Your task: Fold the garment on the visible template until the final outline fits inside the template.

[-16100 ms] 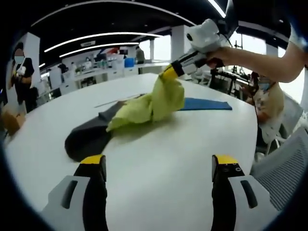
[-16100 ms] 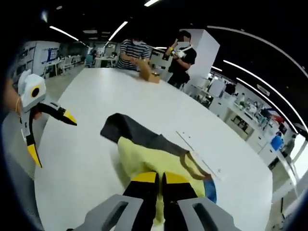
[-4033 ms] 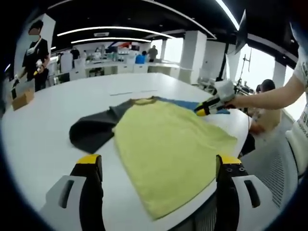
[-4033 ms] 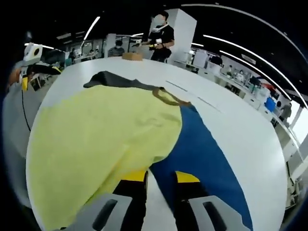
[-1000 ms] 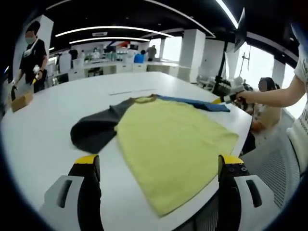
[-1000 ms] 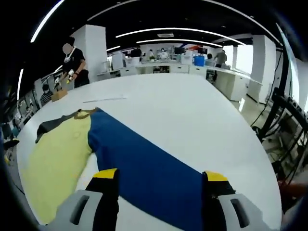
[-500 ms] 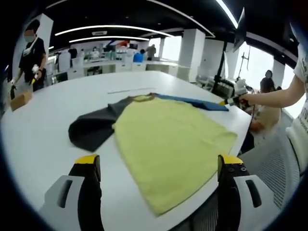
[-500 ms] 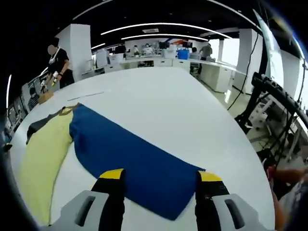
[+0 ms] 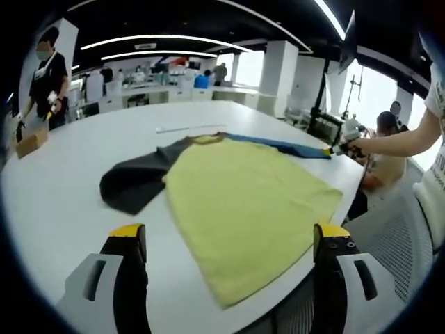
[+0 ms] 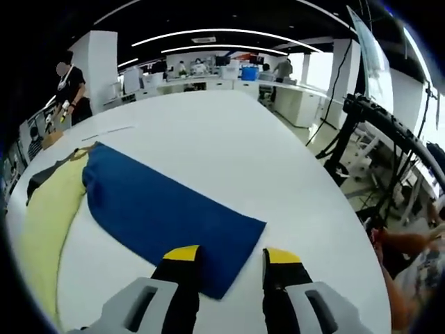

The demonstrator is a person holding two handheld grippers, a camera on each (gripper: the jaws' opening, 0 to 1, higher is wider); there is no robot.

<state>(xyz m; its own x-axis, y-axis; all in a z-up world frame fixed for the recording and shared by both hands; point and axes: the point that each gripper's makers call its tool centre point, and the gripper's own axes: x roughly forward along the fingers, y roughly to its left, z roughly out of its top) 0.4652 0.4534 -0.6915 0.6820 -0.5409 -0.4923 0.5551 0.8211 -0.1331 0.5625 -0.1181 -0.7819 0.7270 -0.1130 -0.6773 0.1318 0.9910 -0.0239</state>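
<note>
The right tongs point(image 10: 227, 268) stand partly parted, their yellow-tipped jaws either side of the cuff end of the long blue sleeve point(image 10: 163, 212), not pinching it. The left tongs point(image 9: 229, 240) are spread wide above the near rim of the white round surface point(image 9: 62, 188). The garment point(image 9: 243, 202) lies flat there: soft yellow body, dark grey sleeve point(image 9: 135, 182), tan collar. A bare forearm point(image 9: 396, 142) reaches in level from the right

A large open office with a dark ceiling point(image 9: 208, 28), curved strip lights point(image 9: 149, 43), white pillars point(image 9: 290, 75), bright windows point(image 9: 375, 97), and a round white desk point(image 10: 208, 132) with far workbenches point(image 9: 174, 97) behind.
</note>
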